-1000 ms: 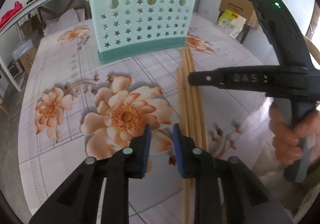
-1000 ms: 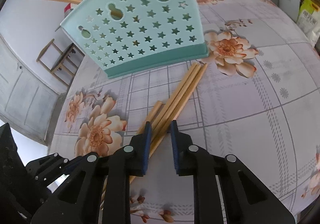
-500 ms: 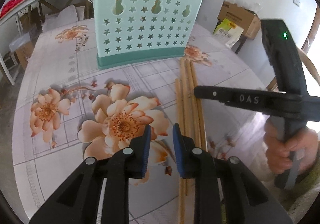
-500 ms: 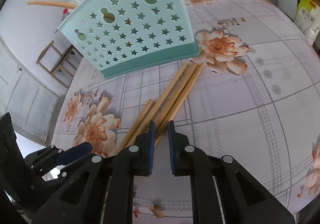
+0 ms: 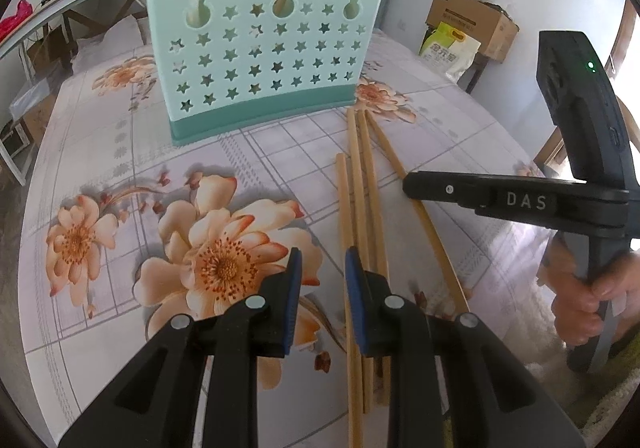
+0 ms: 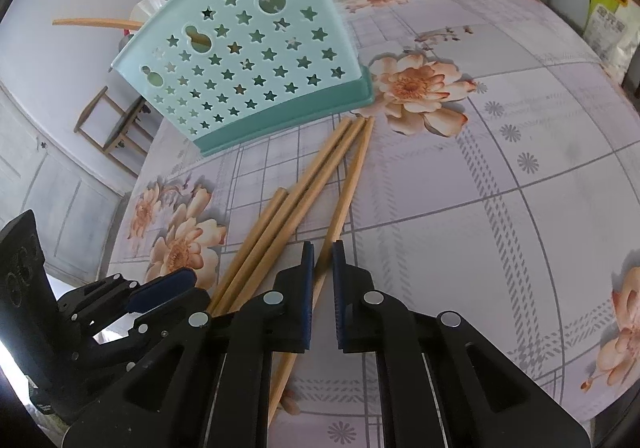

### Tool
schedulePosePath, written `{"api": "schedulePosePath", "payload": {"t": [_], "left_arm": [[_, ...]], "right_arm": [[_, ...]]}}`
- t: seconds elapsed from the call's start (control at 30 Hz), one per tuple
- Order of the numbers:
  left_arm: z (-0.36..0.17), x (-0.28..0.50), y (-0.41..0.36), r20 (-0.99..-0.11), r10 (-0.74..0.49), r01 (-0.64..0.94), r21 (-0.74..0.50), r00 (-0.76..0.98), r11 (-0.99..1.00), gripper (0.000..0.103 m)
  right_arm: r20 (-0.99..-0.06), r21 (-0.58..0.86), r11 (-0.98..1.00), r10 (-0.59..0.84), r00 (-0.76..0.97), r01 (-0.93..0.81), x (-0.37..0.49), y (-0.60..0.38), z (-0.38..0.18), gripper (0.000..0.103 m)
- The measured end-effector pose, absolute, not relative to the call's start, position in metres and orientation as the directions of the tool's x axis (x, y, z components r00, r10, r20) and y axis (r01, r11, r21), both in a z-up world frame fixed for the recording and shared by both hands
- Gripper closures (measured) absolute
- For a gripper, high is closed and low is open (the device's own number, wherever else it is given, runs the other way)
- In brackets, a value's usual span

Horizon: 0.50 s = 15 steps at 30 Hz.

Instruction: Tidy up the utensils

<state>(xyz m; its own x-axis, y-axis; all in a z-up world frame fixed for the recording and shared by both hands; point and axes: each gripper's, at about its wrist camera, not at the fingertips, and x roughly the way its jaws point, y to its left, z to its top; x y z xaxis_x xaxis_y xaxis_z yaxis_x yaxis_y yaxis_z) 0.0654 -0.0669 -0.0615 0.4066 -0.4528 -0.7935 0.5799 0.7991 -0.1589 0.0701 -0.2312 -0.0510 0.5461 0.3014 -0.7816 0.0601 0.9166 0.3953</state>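
1. While the four long, round, pale wooden chopsticks (image 6: 304,188) lie near the middle of the flower-printed tablecloth (image 6: 500,176), their far tips almost touch the base of the upright mint-green plastic utensil holder with star-shaped holes (image 6: 256,60), which stands toward the table's far edge.
2. Three chopsticks lie side by side; the fourth (image 6: 344,192) angles off to one side of the bunch and runs between the jaws of the right gripper (image 6: 320,272).
3. Those jaws have just been closing and now leave only a narrow gap with the lone stick (image 5: 416,204) in it; it looks pinched, and the left view shows it slightly raised at the near end.
4. Such sticks are probably light, stiff and smooth, so a pinch around the middle should keep one from swinging or slipping; a hold near an end would let it tilt.
5. The right gripper (image 5: 412,188), held by a person's hand (image 5: 580,300) on its grip, slants down toward the table, crossing over the stick.
6. The left gripper (image 5: 320,268) also slants down, hovering over the near part of the bunch with jaws partly apart and nothing between them.
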Motion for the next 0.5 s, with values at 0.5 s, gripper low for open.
{"api": "schedulePosePath", "payload": {"t": [0.5], "left_arm": [[-0.061,0.073,-0.09,-0.806,-0.437,0.608,-0.124,0.399,0.784,0.082]], "right_arm": [[-0.762,0.438,0.897,0.342,0.55,0.048,0.066,-0.24,-0.052,0.096]]}}
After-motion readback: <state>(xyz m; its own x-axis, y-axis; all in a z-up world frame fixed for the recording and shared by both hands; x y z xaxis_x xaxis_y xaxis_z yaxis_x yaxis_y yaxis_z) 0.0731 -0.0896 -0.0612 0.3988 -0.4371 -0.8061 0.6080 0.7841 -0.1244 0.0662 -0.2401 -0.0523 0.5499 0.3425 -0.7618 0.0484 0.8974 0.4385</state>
